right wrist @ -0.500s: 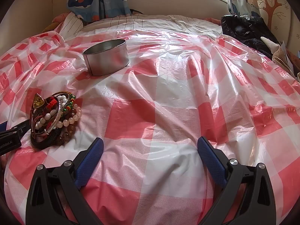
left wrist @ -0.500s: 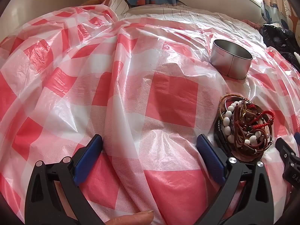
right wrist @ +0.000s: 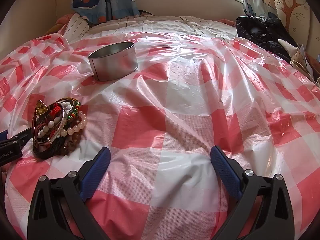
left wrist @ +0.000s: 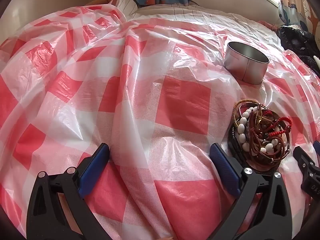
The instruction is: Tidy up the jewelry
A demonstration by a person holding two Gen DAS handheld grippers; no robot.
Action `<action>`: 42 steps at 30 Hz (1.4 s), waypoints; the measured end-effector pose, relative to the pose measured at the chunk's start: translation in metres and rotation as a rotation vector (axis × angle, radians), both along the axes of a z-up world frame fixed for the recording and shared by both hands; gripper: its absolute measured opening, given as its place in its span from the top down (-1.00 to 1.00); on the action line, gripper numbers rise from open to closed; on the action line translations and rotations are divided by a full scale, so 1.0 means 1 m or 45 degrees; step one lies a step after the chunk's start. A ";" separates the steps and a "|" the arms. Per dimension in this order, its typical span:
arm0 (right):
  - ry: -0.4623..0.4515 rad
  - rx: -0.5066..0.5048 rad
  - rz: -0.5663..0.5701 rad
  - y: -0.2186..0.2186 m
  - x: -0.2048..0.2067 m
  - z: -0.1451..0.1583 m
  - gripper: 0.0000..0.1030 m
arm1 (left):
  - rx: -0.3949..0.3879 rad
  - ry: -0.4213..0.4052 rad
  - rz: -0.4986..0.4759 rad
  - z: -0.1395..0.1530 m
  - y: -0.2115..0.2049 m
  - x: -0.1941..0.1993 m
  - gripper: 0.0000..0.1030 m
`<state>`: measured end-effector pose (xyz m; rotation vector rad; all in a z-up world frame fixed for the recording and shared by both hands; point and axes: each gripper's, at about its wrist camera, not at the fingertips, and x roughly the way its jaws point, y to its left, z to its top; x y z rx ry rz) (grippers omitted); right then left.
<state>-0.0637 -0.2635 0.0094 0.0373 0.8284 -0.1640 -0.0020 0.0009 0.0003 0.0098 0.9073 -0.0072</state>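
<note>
Hovering with jaws wide apart and empty, the left gripper (left wrist: 160, 152) and right gripper (right wrist: 160, 154) flank the jewelry pile (right wrist: 58, 128), nearer than the tin (right wrist: 114, 64).

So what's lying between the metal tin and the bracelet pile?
Only bare checked plastic sheet between tin and bracelet pile, clearest in the right wrist view.

Brushed metal tin (right wrist: 114, 64); glossy, apparently plastic sheet (right wrist: 180, 104).

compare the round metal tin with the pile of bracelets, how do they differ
The tin is one plain, smooth silver piece; the pile of bracelets is a tangle of many colours. The tin stands upright and looks empty; the bracelets are heaped. The tin lies farther away. Both rest on the checked plastic sheet, untouched.
</note>
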 end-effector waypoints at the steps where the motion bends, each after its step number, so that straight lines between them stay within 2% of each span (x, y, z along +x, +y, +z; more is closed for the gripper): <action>1: 0.000 0.000 0.000 0.000 0.000 0.000 -0.86 | 0.004 0.000 0.002 0.000 -0.001 0.000 -0.86; 16: 0.000 0.001 0.000 0.000 0.000 0.000 -0.86 | 0.026 -0.021 0.006 0.002 -0.004 -0.009 -0.86; 30: 0.017 0.004 0.001 0.001 0.002 -0.002 -0.86 | -0.033 -0.036 -0.041 0.007 0.004 -0.026 -0.86; 42: 0.013 -0.019 -0.006 0.004 0.002 -0.001 -0.86 | -0.002 -0.054 -0.039 0.006 -0.001 -0.029 -0.86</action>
